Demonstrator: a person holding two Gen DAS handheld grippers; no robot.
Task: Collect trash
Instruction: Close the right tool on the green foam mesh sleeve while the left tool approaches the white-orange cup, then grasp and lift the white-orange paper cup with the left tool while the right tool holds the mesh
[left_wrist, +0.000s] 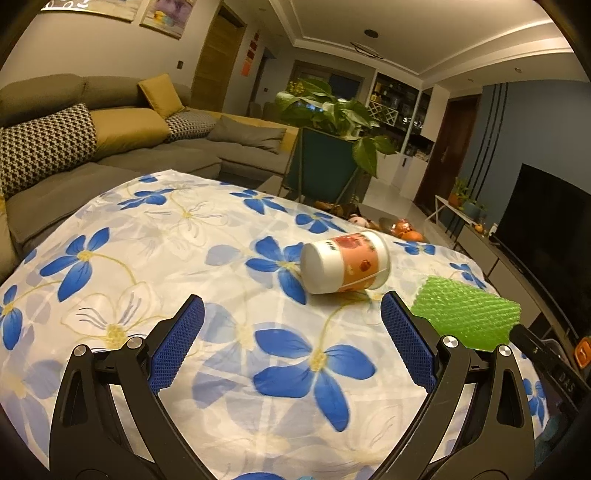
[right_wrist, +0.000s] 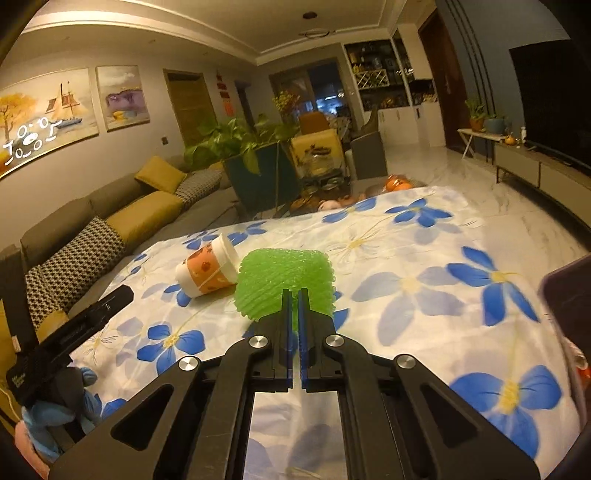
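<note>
A paper cup (left_wrist: 345, 261) with an orange printed band lies on its side on the flowered tablecloth (left_wrist: 147, 229), a little beyond my left gripper (left_wrist: 291, 308), which is open and holds nothing. The same paper cup (right_wrist: 207, 269) shows in the right wrist view, left of a green bubble-wrap sheet (right_wrist: 284, 280). My right gripper (right_wrist: 294, 295) is shut on the near edge of that sheet, which hangs raised above the cloth. In the left wrist view the green bubble-wrap sheet (left_wrist: 467, 314) sits at the right, past my right fingertip pad (left_wrist: 404, 332).
A grey sofa (left_wrist: 110, 147) with cushions runs along the left. A potted plant (left_wrist: 332, 110) stands beyond the table's far edge. A TV (left_wrist: 546, 221) and low cabinet line the right wall. A dark purple object (right_wrist: 569, 295) stands at the right edge.
</note>
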